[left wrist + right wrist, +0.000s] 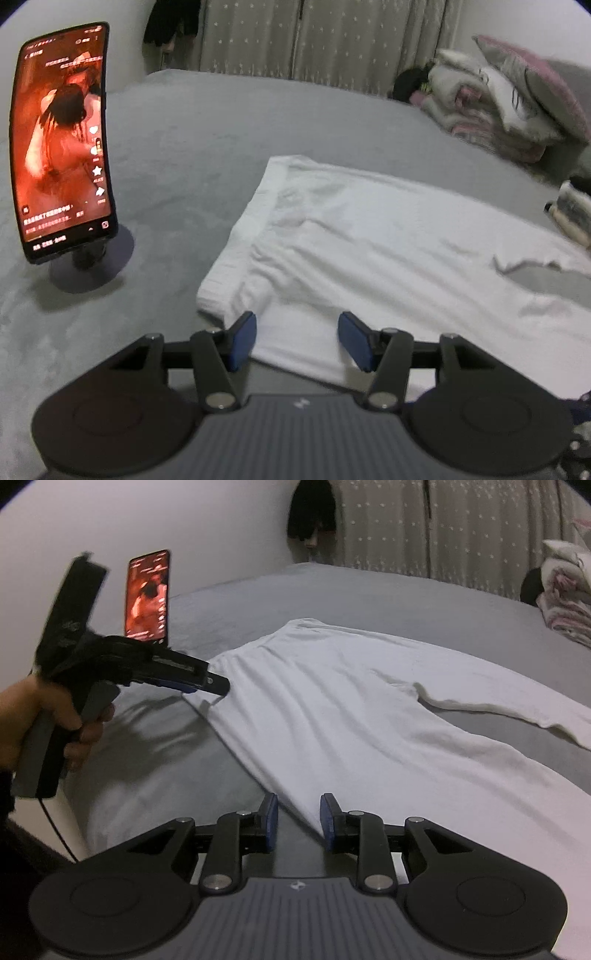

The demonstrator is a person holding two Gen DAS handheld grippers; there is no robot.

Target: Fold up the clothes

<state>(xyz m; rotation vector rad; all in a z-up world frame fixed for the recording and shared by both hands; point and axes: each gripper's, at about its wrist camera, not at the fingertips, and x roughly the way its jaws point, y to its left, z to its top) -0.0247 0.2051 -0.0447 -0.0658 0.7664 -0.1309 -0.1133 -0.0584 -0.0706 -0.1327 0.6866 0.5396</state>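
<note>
On the grey bed (pixel 184 140), in the left wrist view, a white garment (pixel 369 240) lay flat, and the left gripper (pixel 297 341) hung over its near edge, jaws spread with nothing pinched. A phone (pixel 62 147) on a stand stood beside the garment, bedding (pixel 491 107) piled beyond it. Only the right wrist view showed a hand (pixel 44 716) holding that gripper at the garment's corner; the right gripper (pixel 299 821) stood parted over the near edge, gripping nothing.
</note>
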